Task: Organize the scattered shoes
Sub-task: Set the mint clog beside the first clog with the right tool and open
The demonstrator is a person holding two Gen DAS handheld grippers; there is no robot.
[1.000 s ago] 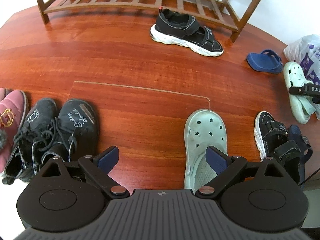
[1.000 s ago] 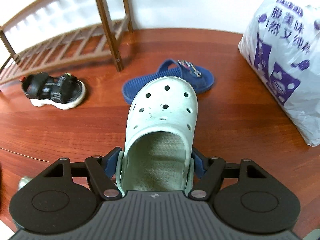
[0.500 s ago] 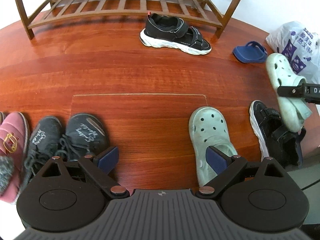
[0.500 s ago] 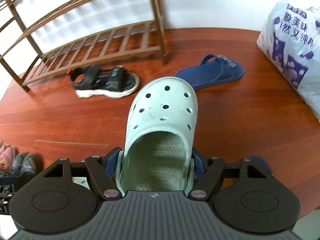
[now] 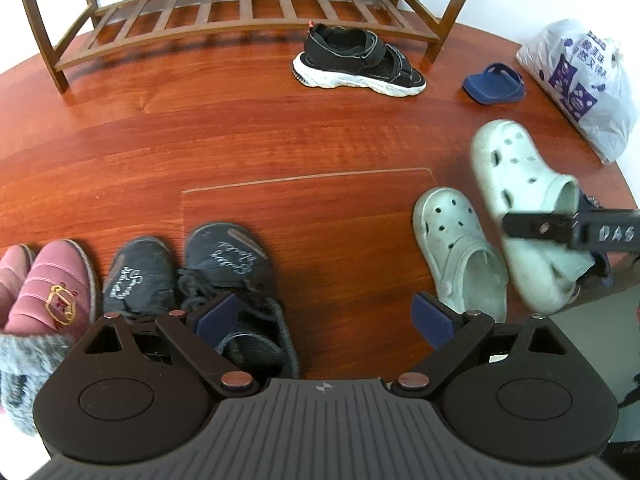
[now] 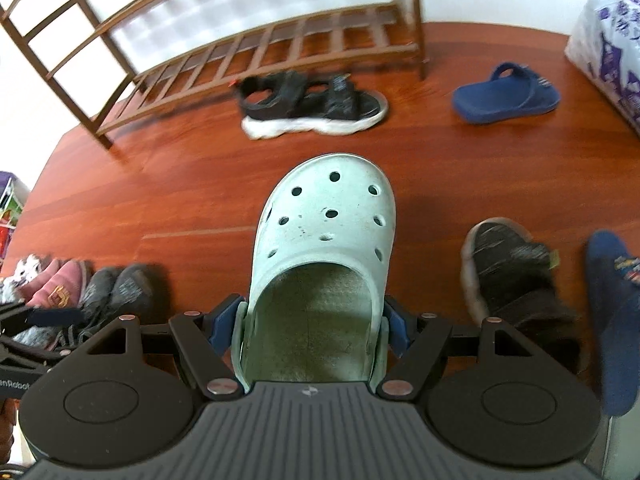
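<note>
Right gripper [image 6: 312, 330] clamped on mint clog [image 6: 326, 240], held just right of matching clog [image 5: 460, 252]; left gripper [image 5: 324, 318] apart, empty.

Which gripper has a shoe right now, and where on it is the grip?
The right gripper holds a mint green clog by both sides of its heel opening. The left gripper is open and empty.

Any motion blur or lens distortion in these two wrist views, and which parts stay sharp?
Right wrist view: the shoe rack and black sandal are smeared by motion blur, while the held mint clog and right claw stay sharp. Left wrist view: mostly crisp, only the carried clog is blurred. Both views bow the floor edges, fisheye style.
</note>
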